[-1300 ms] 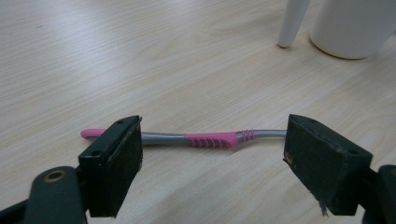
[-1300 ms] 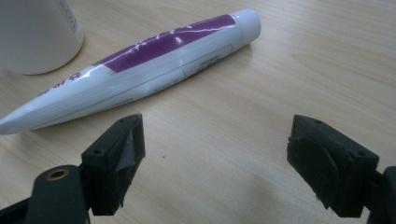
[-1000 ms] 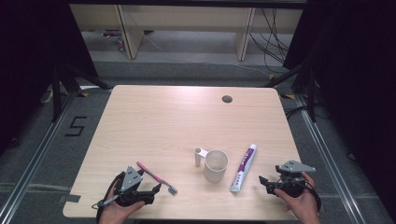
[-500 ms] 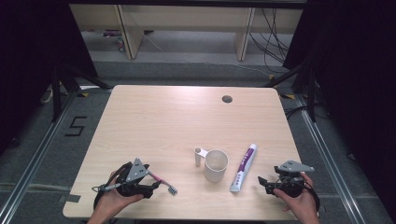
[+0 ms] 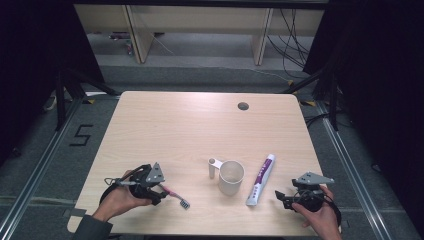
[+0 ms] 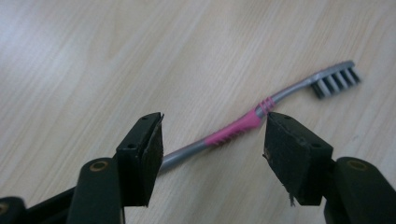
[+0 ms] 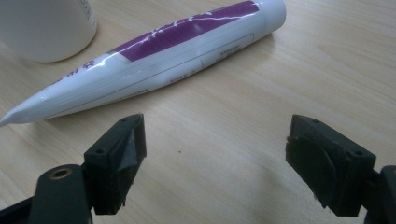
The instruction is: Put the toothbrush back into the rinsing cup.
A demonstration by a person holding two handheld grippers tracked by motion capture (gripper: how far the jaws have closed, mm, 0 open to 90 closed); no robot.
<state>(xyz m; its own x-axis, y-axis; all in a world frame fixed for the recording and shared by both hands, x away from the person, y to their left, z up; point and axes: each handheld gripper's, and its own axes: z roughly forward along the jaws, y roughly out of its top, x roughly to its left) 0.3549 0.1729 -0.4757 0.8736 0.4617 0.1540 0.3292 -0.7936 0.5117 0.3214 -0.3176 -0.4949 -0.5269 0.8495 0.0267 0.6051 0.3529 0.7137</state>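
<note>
A pink and grey toothbrush [image 5: 176,195] lies flat on the wooden table [image 5: 190,130] at the front left, bristles toward the cup. My left gripper [image 5: 161,192] hangs over its handle. In the left gripper view the jaws have just been closing on either side of the toothbrush [image 6: 233,133], and the left gripper's [image 6: 217,140] pads stand clear of it. Near the front right, my right gripper [image 5: 280,196] rests open just right of the white and purple toothpaste tube [image 5: 261,179]. The tube [image 7: 163,51] lies beyond the right gripper [image 7: 215,154], with nothing between its jaws.
A white cup [image 5: 231,176] with a side handle [image 5: 213,167] stands between toothbrush and toothpaste tube; its base [image 7: 46,28] appears in the right gripper view. A cable hole [image 5: 243,106] sits in the table's far side. Dark floor surrounds the table.
My left gripper has moved right and a little away from the front edge, over the toothbrush handle, and its jaws have narrowed. The right gripper has kept still.
</note>
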